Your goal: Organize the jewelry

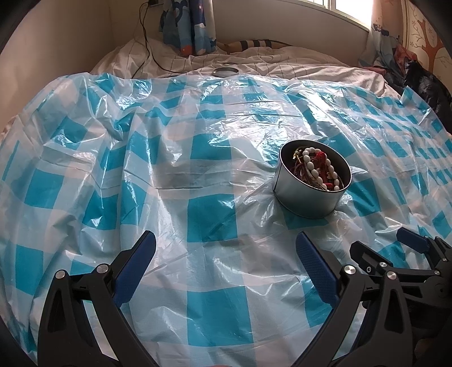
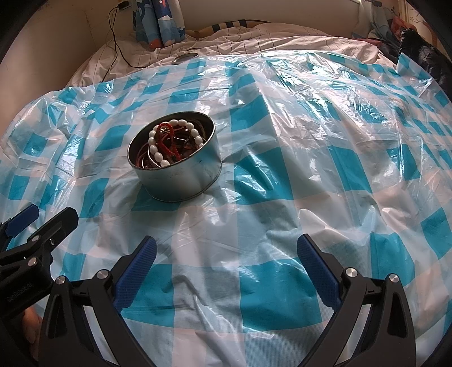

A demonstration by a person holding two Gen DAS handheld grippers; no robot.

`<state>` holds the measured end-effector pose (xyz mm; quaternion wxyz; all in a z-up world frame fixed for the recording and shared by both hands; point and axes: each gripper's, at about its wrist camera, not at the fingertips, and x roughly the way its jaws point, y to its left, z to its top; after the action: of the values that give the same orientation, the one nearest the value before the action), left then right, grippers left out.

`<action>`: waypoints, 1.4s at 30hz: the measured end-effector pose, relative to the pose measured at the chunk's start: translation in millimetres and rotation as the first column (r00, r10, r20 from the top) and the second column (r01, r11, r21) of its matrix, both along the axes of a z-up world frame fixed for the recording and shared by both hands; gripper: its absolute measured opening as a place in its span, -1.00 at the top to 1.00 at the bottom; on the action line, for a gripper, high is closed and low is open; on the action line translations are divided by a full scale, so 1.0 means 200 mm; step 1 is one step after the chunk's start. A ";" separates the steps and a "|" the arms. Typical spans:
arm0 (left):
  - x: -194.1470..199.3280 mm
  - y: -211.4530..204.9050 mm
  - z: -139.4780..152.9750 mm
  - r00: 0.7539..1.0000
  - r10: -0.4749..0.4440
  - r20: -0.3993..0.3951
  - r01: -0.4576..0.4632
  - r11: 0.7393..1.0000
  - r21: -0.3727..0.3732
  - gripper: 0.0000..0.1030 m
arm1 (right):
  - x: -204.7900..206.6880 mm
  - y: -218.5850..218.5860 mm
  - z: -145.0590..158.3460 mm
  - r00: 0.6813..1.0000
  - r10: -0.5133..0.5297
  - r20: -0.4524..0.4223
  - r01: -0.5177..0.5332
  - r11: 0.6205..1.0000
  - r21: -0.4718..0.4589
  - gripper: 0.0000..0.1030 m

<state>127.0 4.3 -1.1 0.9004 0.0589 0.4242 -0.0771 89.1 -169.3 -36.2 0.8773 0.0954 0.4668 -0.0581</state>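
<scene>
A round metal tin (image 1: 305,197) stands on the blue-and-white checked plastic sheet (image 1: 169,158). Inside it lie a white bead bracelet (image 1: 329,166), a red cord piece (image 1: 319,156) and other tangled jewelry. The tin also shows in the right wrist view (image 2: 183,180), with the white beads (image 2: 158,152) and red cord (image 2: 166,141) in it. My left gripper (image 1: 226,248) is open and empty, near and left of the tin. My right gripper (image 2: 226,251) is open and empty, near and right of the tin. The right gripper shows in the left wrist view (image 1: 395,248), the left gripper in the right wrist view (image 2: 42,214).
The tin's round lid (image 1: 225,71) lies at the sheet's far edge on the striped bedding; it also shows in the right wrist view (image 2: 185,58). A black cable (image 1: 147,42) runs down the wall. A curtain (image 1: 186,25) hangs behind. Dark clothes (image 1: 423,82) pile at the far right.
</scene>
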 end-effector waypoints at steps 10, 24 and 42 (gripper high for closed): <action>0.00 0.00 0.00 1.000 0.000 -0.001 0.000 1.000 0.000 -0.85 | 0.00 0.00 0.00 1.000 0.000 -0.001 0.000 1.000 -0.005 -0.85; 0.01 -0.01 -0.03 1.000 -0.003 -0.028 0.004 1.000 0.023 -0.85 | -0.01 -0.02 0.00 1.000 -0.012 -0.008 0.011 1.000 -0.022 -0.85; 0.01 -0.01 -0.06 0.999 -0.005 -0.052 0.005 1.000 -0.006 -0.85 | -0.01 -0.02 0.00 1.000 -0.012 -0.008 0.011 1.000 -0.025 -0.85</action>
<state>129.9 2.7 -12.8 0.8891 0.0552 0.4469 -0.0821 87.8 -172.7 -36.4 0.8763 0.0869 0.4688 -0.0693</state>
